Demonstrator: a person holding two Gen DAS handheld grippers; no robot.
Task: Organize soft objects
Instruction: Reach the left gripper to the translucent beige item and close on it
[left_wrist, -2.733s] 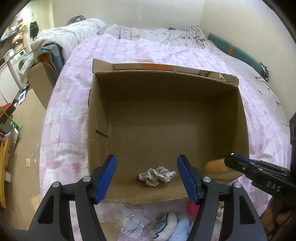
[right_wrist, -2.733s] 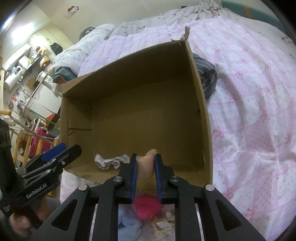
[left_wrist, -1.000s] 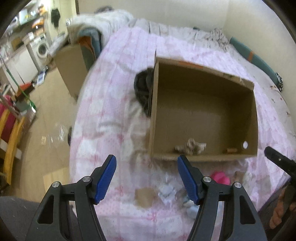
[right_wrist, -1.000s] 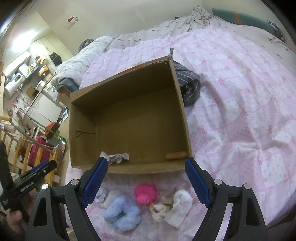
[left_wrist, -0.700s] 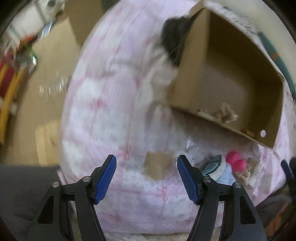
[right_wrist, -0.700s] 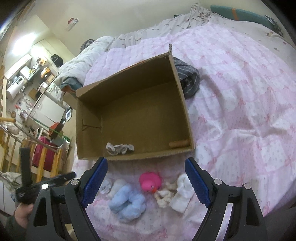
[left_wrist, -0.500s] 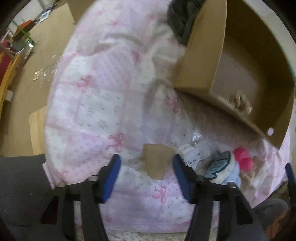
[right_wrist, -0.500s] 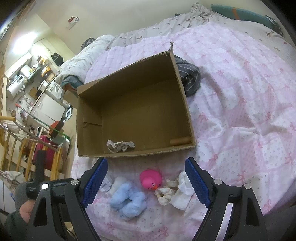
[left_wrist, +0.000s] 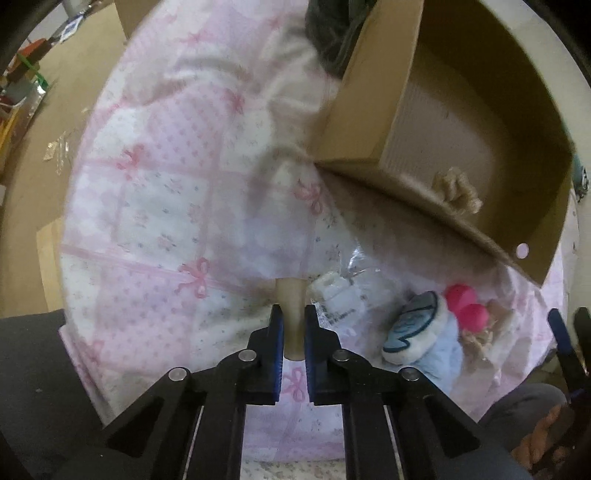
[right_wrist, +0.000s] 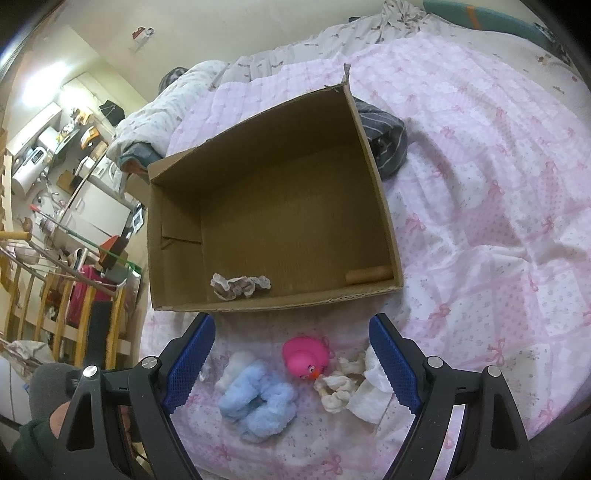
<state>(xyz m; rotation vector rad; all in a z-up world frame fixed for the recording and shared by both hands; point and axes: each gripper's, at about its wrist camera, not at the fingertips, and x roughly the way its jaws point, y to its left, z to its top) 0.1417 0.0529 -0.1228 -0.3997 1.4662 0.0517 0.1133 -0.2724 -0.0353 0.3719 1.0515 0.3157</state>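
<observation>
**Tan piece clamped at the bed's near edge; box open and mostly bare**

The left gripper (left_wrist: 291, 316) is pointed steeply down at the pink quilt (left_wrist: 155, 206), and its jaws have just been closing: a small tan soft piece (left_wrist: 290, 295) is pinched between the blue pads, which stand almost together. The piece lies close to the near edge of the bed, just beside a clear plastic packet (left_wrist: 338, 291).

The right gripper (right_wrist: 291, 363) is held wide apart with nothing between its pads. Below it, in the strip of quilt between the box's near wall and the bed edge, a pale blue fluffy item (right_wrist: 258, 408), a pink rubber duck (right_wrist: 306, 356) and a knotted cream cloth (right_wrist: 338, 387) are crowded together, the duck's beak touching the cloth.

The cardboard box (right_wrist: 373, 173) is set open on the quilt. Only a crumpled grey-white cloth (right_wrist: 240, 286) near its front-left wall and a small tan roll (right_wrist: 367, 274) in its front-right corner are seen inside; the rest of the floor is bare. A dark striped garment (right_wrist: 384, 144) is pressed against the box's outer right wall.
</observation>
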